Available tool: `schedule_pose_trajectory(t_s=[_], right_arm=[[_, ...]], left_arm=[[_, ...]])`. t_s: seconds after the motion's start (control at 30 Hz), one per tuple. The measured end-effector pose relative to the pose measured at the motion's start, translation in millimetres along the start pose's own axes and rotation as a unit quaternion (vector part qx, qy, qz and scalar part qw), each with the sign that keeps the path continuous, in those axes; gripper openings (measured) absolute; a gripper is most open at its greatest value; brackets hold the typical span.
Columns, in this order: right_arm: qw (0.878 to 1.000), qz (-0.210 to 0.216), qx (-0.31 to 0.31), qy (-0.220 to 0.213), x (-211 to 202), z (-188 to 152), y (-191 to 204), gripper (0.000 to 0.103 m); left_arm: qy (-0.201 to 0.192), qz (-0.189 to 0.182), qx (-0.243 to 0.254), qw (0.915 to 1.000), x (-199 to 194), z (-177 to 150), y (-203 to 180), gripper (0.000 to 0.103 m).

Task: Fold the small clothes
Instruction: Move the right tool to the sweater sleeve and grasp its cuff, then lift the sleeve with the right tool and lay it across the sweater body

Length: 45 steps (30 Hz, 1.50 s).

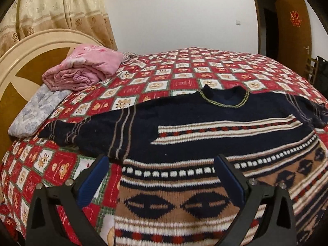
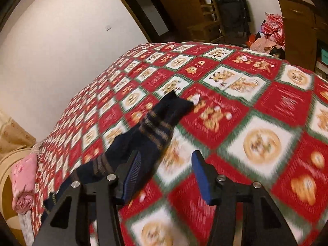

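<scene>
- Sweater (image 1: 205, 127) lies flat, front up, on the bedspread (image 1: 184, 65), filling the centre and lower right of the left wrist view; collar points to the far side, both sleeves spread sideways. I read that as laid out for a first fold.
- Left sleeve (image 1: 67, 133) trails toward the frame's left edge and looks slightly bunched, so it probably wants folding in first.
- In the right wrist view the other sleeve (image 2: 155, 127) runs diagonally from lower left to centre, cuff tip on the bedspread.
- Left gripper (image 1: 162, 176) hovers low over the sweater's lower left side edge, jaws wide apart, holding nothing. My guess: lining up on that edge.
- Right gripper (image 2: 166, 174) has jaws parted, nothing pinched; the sleeve sits just beside its left finger (image 2: 131, 176), not between the pads. View is blurred.
- Pink folded blanket (image 1: 86, 67) and a grey pillow (image 1: 34, 110) sit upper left, by the headboard (image 1: 26, 57), well apart from the sweater.
- No fold is made yet.
</scene>
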State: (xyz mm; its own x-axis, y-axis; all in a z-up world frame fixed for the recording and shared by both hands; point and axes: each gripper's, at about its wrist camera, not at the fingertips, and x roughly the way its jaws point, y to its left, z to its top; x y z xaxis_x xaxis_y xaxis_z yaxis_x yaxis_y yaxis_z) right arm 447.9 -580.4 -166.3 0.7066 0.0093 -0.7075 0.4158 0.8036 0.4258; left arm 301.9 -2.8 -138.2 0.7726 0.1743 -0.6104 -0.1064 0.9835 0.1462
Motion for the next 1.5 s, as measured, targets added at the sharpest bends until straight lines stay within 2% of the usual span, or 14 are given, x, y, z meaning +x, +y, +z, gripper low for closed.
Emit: schedule_pose_trajectory(t_s=[0.1,0.3,0.37,0.53,0.6,0.63,0.73,0.87,1.0,1.17,1.3,1.5], right_arm=[[1.0,-0.014,-0.002,-0.001,30.8,16.1,-2.9,0.054],[1.0,-0.021,0.006,0.007,77.7,35.5,-5.9,0.053],[1.0,-0.027,0.003,0.007,86.7,39.6,-5.6,0.045],[0.999,-0.03,0.011,0.018,110.1,46.6,-5.3,0.044],[0.999,-0.04,0.014,0.011,115.9,46.8,-4.3,0.035],[0.999,-0.05,0.014,0.011,118.4,46.6,-4.8,0.023],[0.998,-0.055,0.024,0.009,118.9,47.9,-9.1,0.01],[0.998,-0.055,-0.006,-0.001,107.2,50.7,6.5,0.008],[0.998,-0.025,-0.055,-0.033,79.3,48.6,53.0,0.007],[0.986,0.033,-0.157,-0.047,43.3,18.5,151.9,0.007],[0.968,0.086,-0.232,-0.033,26.4,-31.5,231.5,0.007],[0.938,0.136,-0.318,0.016,33.1,-128.3,314.4,0.007]], left_arm=[[-0.005,0.013,0.005,0.9999,6.9,5.3,-3.3,0.103],[0.013,0.022,0.001,0.9997,25.4,4.1,-5.2,0.103],[0.022,0.025,0.004,0.9994,31.0,0.9,-7.1,0.103],[0.038,0.024,0.011,0.9989,39.8,-2.3,-11.8,0.103],[0.042,0.02,0.014,0.9988,41.9,-2.8,-14.0,0.103],[0.045,0.017,0.016,0.9987,42.6,-3.0,-15.2,0.103],[0.045,0.011,0.018,0.9987,42.1,-3.6,-16.7,0.103],[0.044,-0.002,0.013,0.999,40.3,-3.8,-15.0,0.103],[0.044,-0.015,0.006,0.9989,38.1,-5.5,-11.8,0.103],[0.045,-0.037,0.011,0.9982,30.8,-10.1,-10.4,0.103],[0.041,-0.059,0.022,0.9972,21.5,-10.3,-8.4,0.103],[0.033,-0.07,0.047,0.9959,16.8,-5.2,-5.4,0.103]])
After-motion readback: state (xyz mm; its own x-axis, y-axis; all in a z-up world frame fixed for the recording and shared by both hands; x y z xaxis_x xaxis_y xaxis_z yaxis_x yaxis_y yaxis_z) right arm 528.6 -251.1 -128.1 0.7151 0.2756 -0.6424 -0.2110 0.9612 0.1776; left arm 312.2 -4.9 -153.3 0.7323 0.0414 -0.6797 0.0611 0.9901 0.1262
